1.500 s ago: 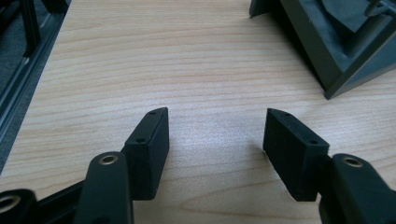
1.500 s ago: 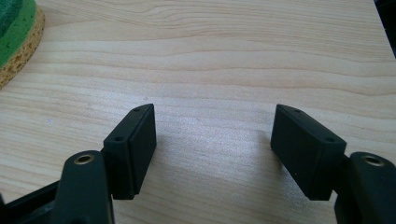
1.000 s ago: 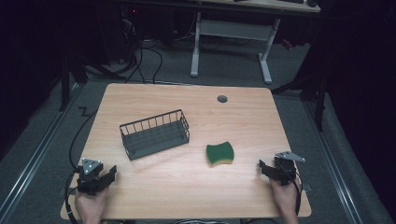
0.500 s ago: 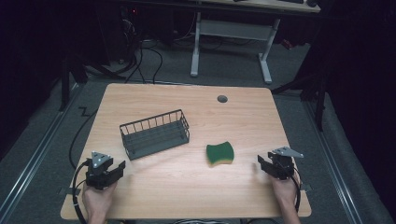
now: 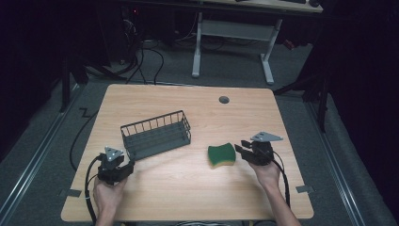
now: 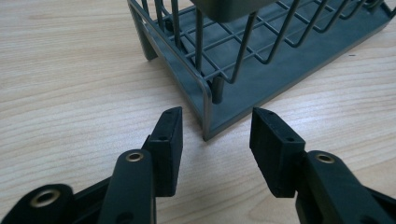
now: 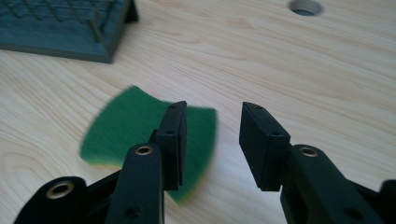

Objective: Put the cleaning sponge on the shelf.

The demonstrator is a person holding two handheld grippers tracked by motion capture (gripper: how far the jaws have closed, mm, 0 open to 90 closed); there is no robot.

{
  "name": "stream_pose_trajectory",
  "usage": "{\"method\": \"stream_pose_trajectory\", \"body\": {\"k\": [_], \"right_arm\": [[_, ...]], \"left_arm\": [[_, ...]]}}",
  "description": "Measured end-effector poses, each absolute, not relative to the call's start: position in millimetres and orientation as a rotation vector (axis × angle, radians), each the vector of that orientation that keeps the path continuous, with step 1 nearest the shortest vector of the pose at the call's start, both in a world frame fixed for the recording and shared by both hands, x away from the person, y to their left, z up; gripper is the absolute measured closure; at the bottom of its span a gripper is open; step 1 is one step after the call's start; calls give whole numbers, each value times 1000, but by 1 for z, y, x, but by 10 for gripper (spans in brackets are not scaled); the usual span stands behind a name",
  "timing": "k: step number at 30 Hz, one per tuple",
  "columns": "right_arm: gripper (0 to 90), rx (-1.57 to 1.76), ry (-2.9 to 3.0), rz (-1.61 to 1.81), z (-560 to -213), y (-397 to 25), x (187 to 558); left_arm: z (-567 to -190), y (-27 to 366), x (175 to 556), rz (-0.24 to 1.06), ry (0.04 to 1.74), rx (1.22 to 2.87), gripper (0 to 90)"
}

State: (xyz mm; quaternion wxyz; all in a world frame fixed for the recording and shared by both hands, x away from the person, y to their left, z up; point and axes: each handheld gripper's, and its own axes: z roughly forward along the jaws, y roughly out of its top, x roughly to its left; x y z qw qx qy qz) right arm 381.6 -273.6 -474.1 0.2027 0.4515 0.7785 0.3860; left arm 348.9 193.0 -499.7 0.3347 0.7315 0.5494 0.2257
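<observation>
A: The sponge (image 5: 221,155) lay flat on the table (image 5: 188,197), at about 4 o'clock from the wire basket (image 5: 156,134). Your right gripper (image 5: 241,149) was just beside it, at its 3 o'clock, with the jaws apart and holding nothing.

B: And your left gripper (image 6: 215,133)?

A: You had it open too, its jaws on both sides of the basket's near corner, not touching it.
</observation>
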Motion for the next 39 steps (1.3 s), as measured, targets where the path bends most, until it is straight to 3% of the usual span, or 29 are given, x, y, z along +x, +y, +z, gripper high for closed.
{"method": "stream_pose_trajectory", "body": {"k": [26, 34, 39], "right_arm": [[675, 1108, 2430, 1130, -476, -159, 446], [690, 1117, 2462, 1094, -483, -141, 457], [745, 1140, 2465, 1067, -485, -136, 460]], "left_arm": [[-502, 190, 361, 552, 1468, 1907, 655], [-500, 192, 360, 558, 1469, 1910, 699], [-500, 193, 361, 546, 1463, 1916, 754]]}}
